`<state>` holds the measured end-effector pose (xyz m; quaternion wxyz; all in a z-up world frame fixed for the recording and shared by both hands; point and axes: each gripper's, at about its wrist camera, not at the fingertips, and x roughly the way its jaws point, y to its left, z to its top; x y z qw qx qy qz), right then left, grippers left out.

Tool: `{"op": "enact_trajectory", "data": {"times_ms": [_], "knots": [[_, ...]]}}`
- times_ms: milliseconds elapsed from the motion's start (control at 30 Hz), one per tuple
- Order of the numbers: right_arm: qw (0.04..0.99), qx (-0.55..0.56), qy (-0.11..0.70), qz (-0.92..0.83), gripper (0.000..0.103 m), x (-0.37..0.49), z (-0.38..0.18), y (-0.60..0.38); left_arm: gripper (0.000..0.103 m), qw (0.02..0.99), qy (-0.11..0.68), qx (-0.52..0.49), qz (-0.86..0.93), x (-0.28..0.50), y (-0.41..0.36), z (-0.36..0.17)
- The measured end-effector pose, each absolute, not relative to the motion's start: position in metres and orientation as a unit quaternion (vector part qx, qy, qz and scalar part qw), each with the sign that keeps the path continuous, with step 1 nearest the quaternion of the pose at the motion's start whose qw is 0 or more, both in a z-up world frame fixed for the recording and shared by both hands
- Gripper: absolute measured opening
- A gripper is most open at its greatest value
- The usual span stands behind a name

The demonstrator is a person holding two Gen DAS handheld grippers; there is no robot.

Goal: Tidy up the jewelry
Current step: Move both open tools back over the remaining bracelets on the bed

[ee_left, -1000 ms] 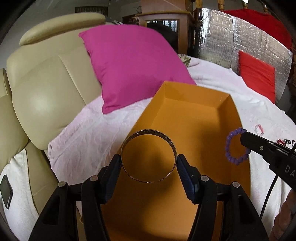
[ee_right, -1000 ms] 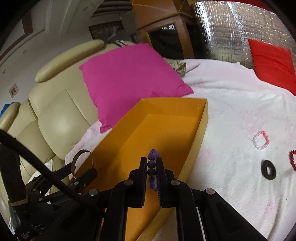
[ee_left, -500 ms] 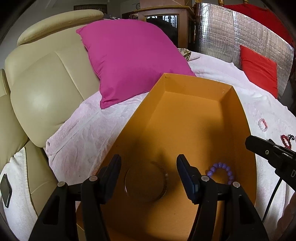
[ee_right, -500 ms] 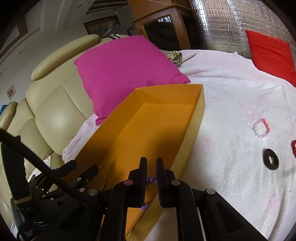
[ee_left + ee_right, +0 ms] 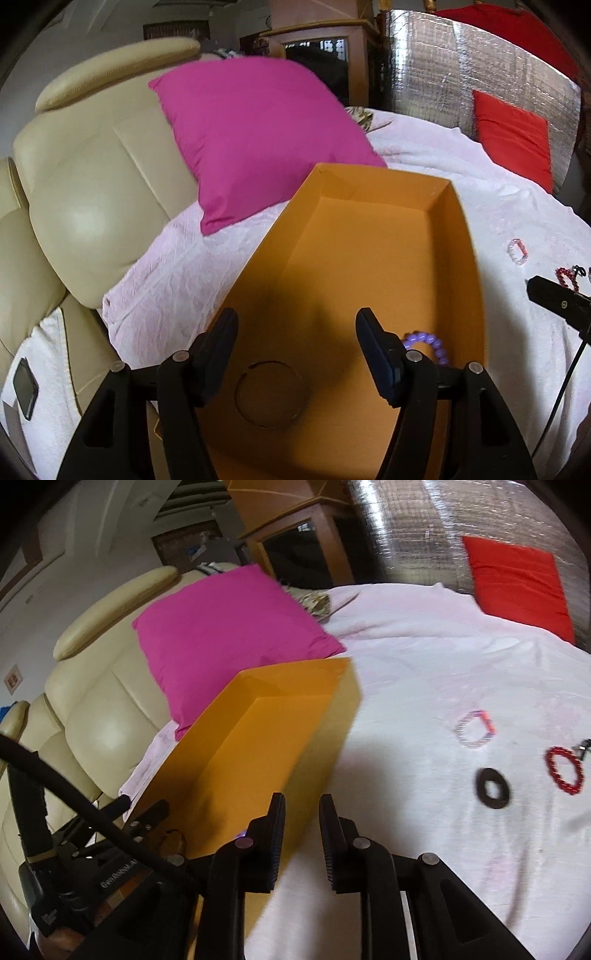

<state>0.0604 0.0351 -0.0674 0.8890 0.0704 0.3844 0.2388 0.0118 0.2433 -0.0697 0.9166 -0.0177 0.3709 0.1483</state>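
Item 1: orange box, open top, sits on the pink-white blanket over the bed. We see it from both wrist views; in the right wrist view its outer side wall faces us.

Item 2: metal bangle, thin ring, lies flat on the box floor at the near end, below & between the left gripper fingers, not touching them. We log the left gripper as spread wide, nothing held.

Item 3: purple bead bracelet, also on the box floor, near the right-hand wall, partly hidden behind the left gripper's right finger.

Item 4: right gripper, narrow gap between the fingers, nothing between them. It sits just over the box's near right rim & the blanket beside it. Its tip also shows at the right edge of the left wrist view.

Items 5–7, loose on the blanket, well apart from the box: pink-white bead bracelet; black ring; red bead bracelet. Small dark piece at the far right edge, too cut off to ID.

Surroundings: magenta cushion against the cream leather seat behind the box; red cushion by a silver foil panel; phone on a white towel, far left.
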Motion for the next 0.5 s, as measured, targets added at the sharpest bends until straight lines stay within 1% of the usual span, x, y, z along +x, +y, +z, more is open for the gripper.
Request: {"op": "enact_trajectory", "data": {"times_ms": [67, 133, 200, 500], "knots": [[0.892, 0.08, 0.381, 0.228, 0.025, 0.059, -0.064, 0.019, 0.067, 0.919, 0.367, -0.008, 0.145, 0.011, 0.234, -0.063], [0.896, 0.094, 0.377, 0.216, 0.036, 0.059, -0.06, 0.001, 0.067, 0.921, 0.363, 0.003, 0.14, 0.01, 0.223, -0.056], [0.901, 0.117, 0.367, 0.2, 0.044, 0.059, -0.056, -0.023, 0.067, 0.924, 0.359, 0.016, 0.134, 0.009, 0.21, -0.049], [0.912, 0.186, 0.341, 0.13, 0.045, 0.056, -0.044, -0.122, 0.068, 0.933, 0.337, 0.07, 0.102, 0.005, 0.141, -0.022]]}}
